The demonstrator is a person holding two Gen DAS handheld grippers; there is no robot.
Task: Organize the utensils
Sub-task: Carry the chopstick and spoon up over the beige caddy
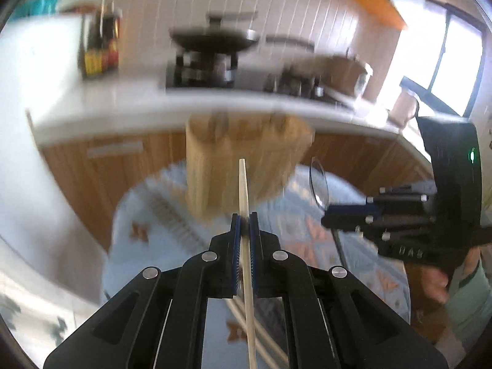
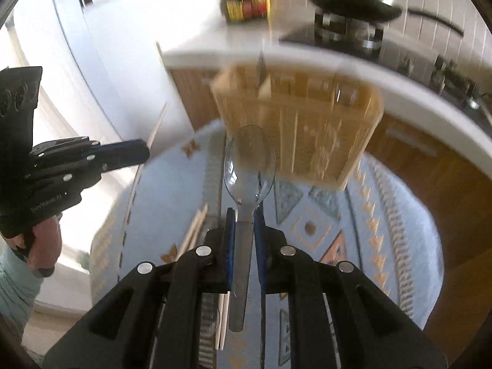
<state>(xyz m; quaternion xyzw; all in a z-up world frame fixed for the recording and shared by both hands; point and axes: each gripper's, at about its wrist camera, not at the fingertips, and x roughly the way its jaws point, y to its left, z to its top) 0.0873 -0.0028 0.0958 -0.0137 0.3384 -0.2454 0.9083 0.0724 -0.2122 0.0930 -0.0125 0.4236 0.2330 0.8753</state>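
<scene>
While above the patterned cloth: left gripper fingers pinching a chopstick, right gripper fingers a clear spoon.

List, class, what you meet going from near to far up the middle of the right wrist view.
Right tongs gripping the clear spoon → patterned tablecloth → wooden utensil holder → white counter → sauce bottles.

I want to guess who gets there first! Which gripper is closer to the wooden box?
Hard to call. Left gripper with its chopstick and right gripper with its clear spoon both face the wooden box, apart from it.
</scene>
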